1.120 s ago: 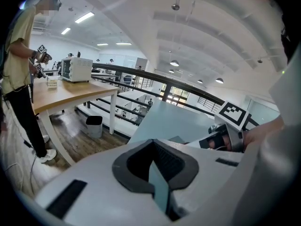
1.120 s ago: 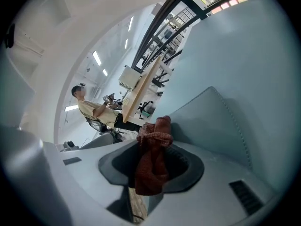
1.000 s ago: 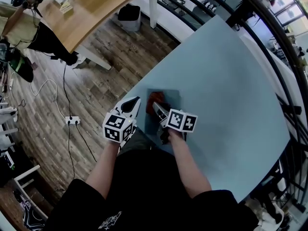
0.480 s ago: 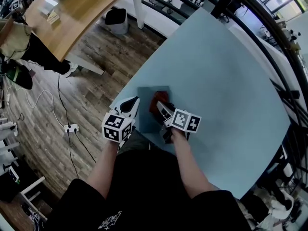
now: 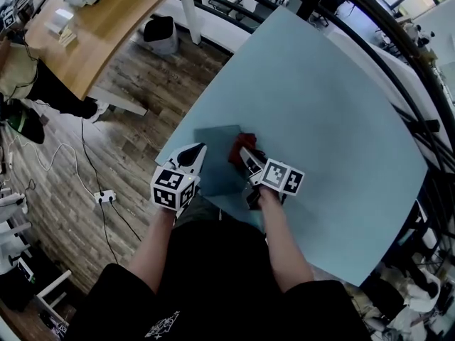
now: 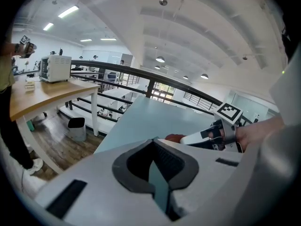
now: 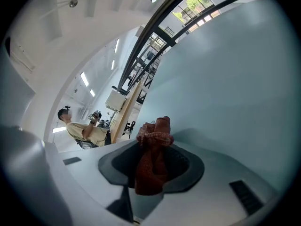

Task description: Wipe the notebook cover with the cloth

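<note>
**Red cloth in the right fingers, over the notebook**

We see the notebook (image 5: 215,155) lying flat on the pale blue bench (image 5: 320,98). It is a dark grey-teal rectangle close to the bench's near left edge, just in front of the person's body.

The right gripper (image 5: 243,152) reaches over the notebook's right part. Its fingers are closed on the cloth (image 5: 237,146), a crumpled red-brown wad. In the right gripper view the wad fills the gap between the pads and sticks out past the tips. From the head view the cloth sits over the cover near its far right corner. We cannot tell how firmly it presses on the cover.

The left gripper (image 5: 198,152) has its tips at the notebook's left edge. In the left gripper view its fingers are drawn almost together on a thin teal strip. That strip fits the notebook's edge, so we read the fingers as pinching it. The two grippers are near each other, with the cover between them.

Off the bench lies a plank floor (image 5: 78,141) with a power strip (image 5: 104,197). Farther off are a wooden bench (image 5: 106,20) and a dark bin (image 5: 159,34). The right gripper view shows a seated person (image 7: 84,131) in the distance.
</note>
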